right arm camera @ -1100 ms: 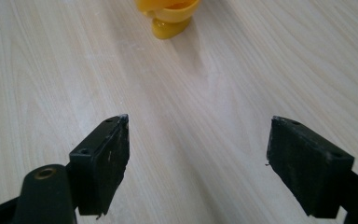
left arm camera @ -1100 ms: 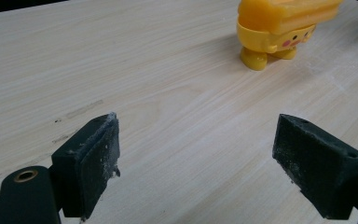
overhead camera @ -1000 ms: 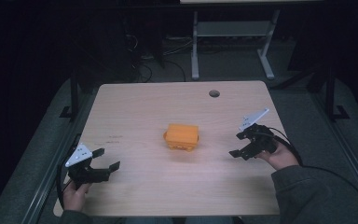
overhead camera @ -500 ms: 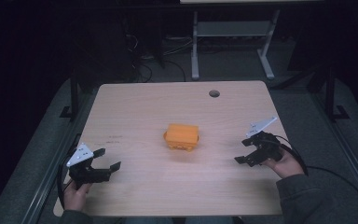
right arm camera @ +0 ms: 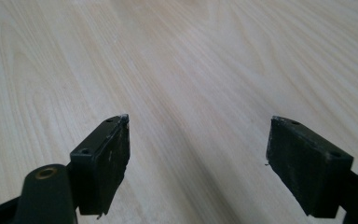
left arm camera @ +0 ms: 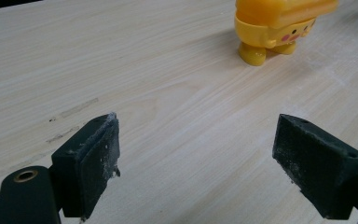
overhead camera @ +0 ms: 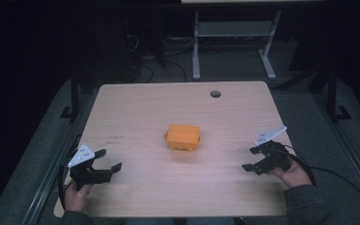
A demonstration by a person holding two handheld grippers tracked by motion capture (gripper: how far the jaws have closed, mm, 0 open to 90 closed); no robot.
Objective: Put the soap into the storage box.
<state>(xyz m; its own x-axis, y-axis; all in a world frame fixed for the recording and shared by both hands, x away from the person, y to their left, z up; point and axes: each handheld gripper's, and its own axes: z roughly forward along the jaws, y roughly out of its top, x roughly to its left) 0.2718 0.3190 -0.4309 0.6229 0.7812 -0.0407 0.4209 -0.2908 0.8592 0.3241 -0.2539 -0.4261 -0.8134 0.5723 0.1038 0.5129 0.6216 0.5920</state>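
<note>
An orange-yellow toy box (overhead camera: 183,136) with short feet and a small cartoon face stands at the middle of the light wooden table (overhead camera: 136,108); its lower part sits at the top right of the left gripper view (left arm camera: 275,28). My left gripper (overhead camera: 108,160) rests near the table's front left corner, open, its jaws wide apart (left arm camera: 198,163) with only bare wood between them. My right gripper (overhead camera: 250,159) is low at the front right, also open (right arm camera: 198,163) and holding nothing. Both are well away from the toy.
A round cable hole (overhead camera: 215,93) is in the table near its far edge. Behind the table stands a white metal frame (overhead camera: 229,37) on a dark floor with cables. Black rails (overhead camera: 75,98) run along both sides of the table.
My right gripper has drawn back toward the front edge of the table and dropped lower. The left gripper and the toy have stayed put.
</note>
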